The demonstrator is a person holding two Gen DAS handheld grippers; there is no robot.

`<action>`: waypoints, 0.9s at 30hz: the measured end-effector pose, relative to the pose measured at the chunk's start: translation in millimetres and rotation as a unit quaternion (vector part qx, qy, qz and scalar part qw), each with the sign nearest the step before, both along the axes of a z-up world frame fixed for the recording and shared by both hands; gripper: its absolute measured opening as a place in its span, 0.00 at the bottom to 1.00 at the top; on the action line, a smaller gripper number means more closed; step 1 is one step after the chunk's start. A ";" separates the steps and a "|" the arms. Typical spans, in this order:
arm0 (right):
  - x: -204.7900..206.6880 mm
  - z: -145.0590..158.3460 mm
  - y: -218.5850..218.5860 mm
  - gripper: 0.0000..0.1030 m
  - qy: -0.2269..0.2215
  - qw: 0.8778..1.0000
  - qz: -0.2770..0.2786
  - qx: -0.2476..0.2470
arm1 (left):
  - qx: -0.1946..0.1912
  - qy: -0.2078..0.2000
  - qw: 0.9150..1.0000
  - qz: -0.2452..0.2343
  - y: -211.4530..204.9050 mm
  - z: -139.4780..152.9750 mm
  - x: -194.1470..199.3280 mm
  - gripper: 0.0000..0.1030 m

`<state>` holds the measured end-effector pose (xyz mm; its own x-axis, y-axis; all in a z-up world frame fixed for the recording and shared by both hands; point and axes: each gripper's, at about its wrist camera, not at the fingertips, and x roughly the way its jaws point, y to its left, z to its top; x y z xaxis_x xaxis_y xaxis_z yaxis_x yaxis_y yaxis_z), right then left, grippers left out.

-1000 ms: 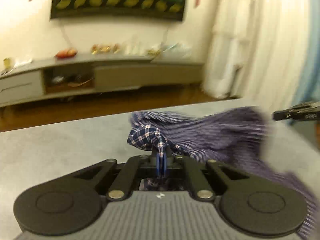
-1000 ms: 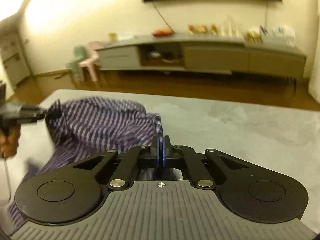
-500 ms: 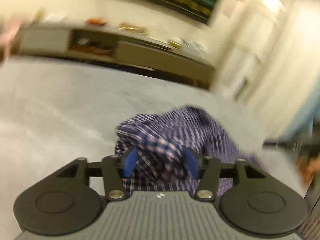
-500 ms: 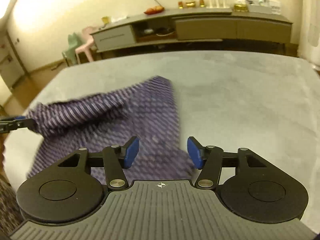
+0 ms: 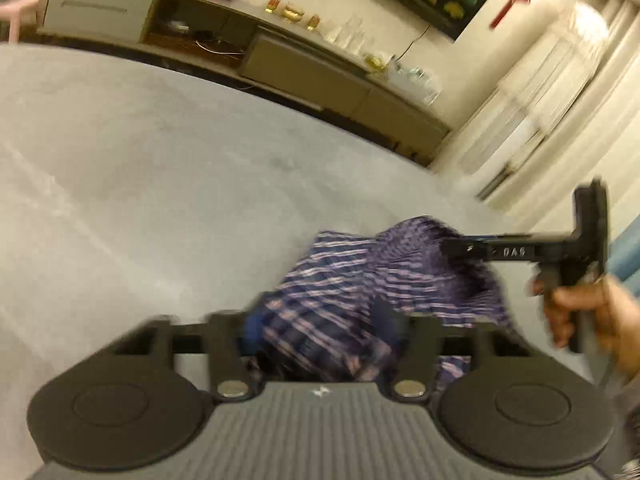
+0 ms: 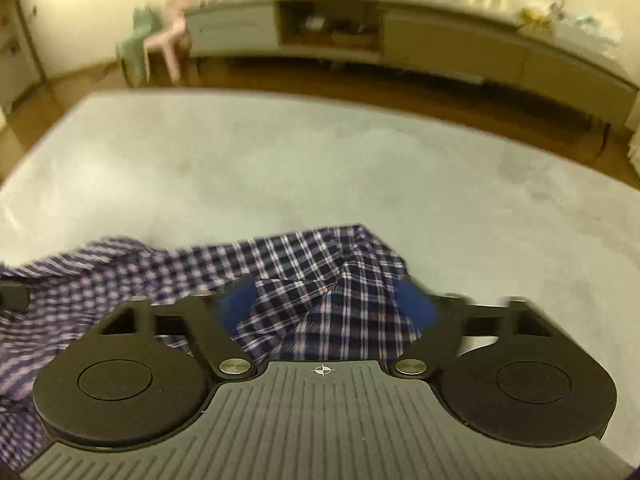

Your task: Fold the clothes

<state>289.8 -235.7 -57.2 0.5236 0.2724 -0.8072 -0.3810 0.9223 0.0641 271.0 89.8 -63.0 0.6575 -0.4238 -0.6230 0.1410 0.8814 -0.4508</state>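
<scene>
Closing both tools, left (image 5: 320, 320) and right (image 6: 326, 306), around bunched folds of the shirt (image 6: 320, 276) lying on the desk (image 6: 320, 168), I seek fresh holds for folding.

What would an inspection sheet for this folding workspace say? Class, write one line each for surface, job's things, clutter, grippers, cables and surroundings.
Surface: grey table, bare beyond the cloth.
Job's things: plaid shirt, crumpled at the near edge.
Clutter: nothing seen on the table.
Grippers: left gripper and right gripper both closing, shirt folds between the pads; a hand holds the right one.
Cables: one wire down the wall behind the sideboard.
Surroundings: sideboard with ornaments, pink stool, curtains.
</scene>
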 end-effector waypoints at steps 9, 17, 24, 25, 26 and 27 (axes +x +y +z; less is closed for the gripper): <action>-138.0 75.4 -51.7 0.00 -0.137 0.989 0.003 0.063 | 0.044 -0.251 0.963 -0.090 -47.9 88.9 -96.0 0.09; -269.5 30.6 -111.9 0.13 -0.048 0.987 -0.094 0.123 | 0.241 -0.280 0.864 -0.344 -145.3 43.3 -234.3 0.10; -255.2 40.7 -96.5 0.88 -0.038 0.950 -0.118 0.286 | 0.289 -0.253 0.861 -0.333 -146.2 18.4 -258.4 0.10; -247.0 38.3 -84.6 0.89 -0.028 0.948 -0.116 0.296 | 0.287 -0.253 0.863 -0.330 -144.7 19.3 -258.5 0.10; -239.3 35.3 -73.5 0.90 -0.019 0.947 -0.117 0.299 | 0.285 -0.254 0.864 -0.328 -142.4 20.4 -259.0 0.10; -231.6 30.2 -64.5 0.91 -0.009 0.948 -0.125 0.291 | 0.284 -0.256 0.864 -0.328 -138.8 21.7 -260.2 0.10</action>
<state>58.2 -300.2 -27.0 0.6435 0.5340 -0.5485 -0.1603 0.7946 0.5855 10.8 -49.0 -41.2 0.6423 -0.5312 -0.5525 0.7473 0.5944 0.2971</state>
